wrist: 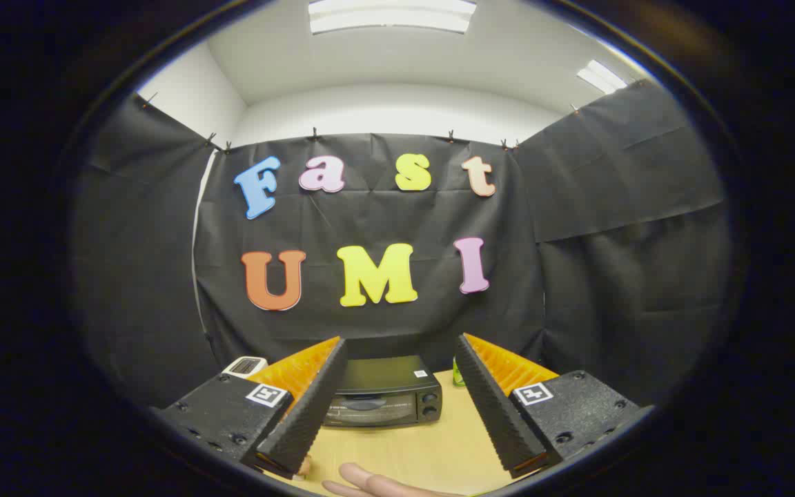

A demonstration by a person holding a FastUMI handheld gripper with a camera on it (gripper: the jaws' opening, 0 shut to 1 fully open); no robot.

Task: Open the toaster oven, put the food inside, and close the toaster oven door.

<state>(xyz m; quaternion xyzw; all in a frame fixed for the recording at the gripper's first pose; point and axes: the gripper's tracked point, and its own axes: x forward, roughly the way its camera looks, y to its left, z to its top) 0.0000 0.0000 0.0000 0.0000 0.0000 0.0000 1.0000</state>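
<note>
You held the gripper (397,359) with its 2 fingers (308,407) spread wide, pinching nothing and touching nothing. It hung above the table (404,449), pointing level toward the booth wall. Your other hand (377,483) lay flat on the wood at 6 o'clock, just below the fingers. The toaster oven (384,400) sat straight ahead at 12 o'clock, framed between the 2 fingers, its door shut and 2 knobs showing on its right side.
</note>
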